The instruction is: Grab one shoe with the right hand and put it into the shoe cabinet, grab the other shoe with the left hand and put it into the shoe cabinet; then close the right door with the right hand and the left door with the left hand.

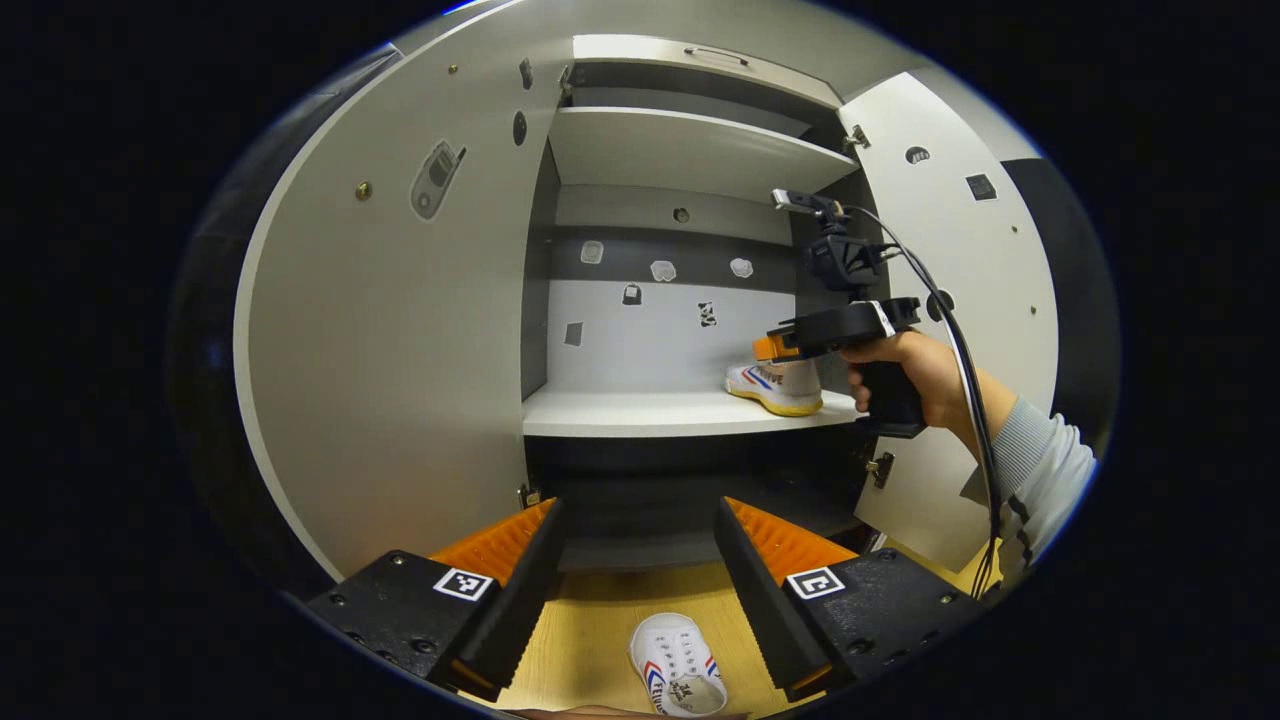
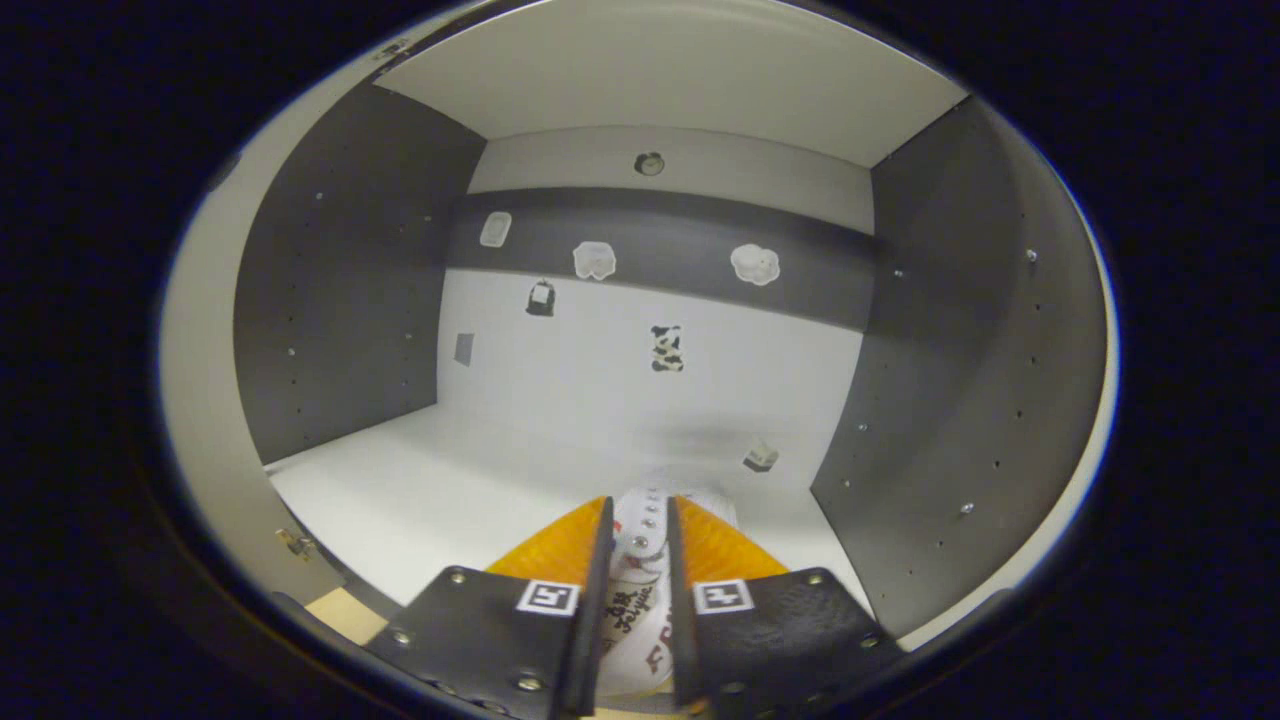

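Note:
A white shoe (image 1: pixel 678 668) with red and blue stripes lies on the wooden surface below and between the fingers of my left gripper (image 1: pixel 640 515), which is open and holds nothing. The other white shoe (image 1: pixel 778 385) is on the right part of the cabinet's middle shelf (image 1: pixel 640 412), its sole at the shelf. In the left gripper view a hand holds my right gripper (image 1: pixel 775 348) over that shoe. In the right gripper view my right gripper (image 2: pixel 638 510) is shut on the shoe (image 2: pixel 640 545), both fingers pressing its upper, inside the cabinet.
Both cabinet doors stand open: the left door (image 1: pixel 400 330) swung wide to the left, the right door (image 1: pixel 960 290) behind the hand and its cable. Another shelf (image 1: pixel 690 145) lies above. The shelf (image 2: pixel 450 490) has free room left of the shoe.

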Motion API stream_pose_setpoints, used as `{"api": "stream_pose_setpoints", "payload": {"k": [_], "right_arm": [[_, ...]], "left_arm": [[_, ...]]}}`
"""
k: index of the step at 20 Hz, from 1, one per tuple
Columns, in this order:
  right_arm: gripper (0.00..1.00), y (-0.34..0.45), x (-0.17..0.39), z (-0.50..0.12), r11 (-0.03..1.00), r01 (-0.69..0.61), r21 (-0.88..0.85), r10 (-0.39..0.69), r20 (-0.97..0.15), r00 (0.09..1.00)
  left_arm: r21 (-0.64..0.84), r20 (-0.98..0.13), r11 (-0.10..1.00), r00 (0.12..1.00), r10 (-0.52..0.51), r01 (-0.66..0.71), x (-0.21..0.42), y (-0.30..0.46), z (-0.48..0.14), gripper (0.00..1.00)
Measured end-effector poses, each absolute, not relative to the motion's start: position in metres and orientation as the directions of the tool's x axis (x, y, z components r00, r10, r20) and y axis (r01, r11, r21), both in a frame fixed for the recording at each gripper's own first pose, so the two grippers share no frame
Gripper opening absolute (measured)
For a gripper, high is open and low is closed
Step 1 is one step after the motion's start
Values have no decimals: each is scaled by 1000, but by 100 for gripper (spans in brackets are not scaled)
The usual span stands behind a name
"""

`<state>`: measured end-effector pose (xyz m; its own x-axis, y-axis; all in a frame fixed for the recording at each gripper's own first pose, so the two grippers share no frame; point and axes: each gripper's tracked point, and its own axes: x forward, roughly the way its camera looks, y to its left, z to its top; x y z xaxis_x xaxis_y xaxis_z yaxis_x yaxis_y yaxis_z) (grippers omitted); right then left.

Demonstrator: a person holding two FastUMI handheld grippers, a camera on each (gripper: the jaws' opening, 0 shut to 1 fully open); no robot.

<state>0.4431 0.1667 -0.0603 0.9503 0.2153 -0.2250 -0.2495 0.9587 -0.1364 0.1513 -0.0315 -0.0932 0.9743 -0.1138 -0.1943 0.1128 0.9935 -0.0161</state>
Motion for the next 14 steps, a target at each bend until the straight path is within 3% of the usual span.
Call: {"api": "stream_pose_setpoints", "payload": {"k": [4,14], "right_arm": [[100,146,404,-25,985,-166,-52,159,-125,979],[99,125,237,-26,980,-198,-25,198,-6,980]], "left_arm": [[-3,-231,996,969,-91,93,150,-31,-107,92],[29,-343,992,934,-105,122,127,-47,-200,92]]}}
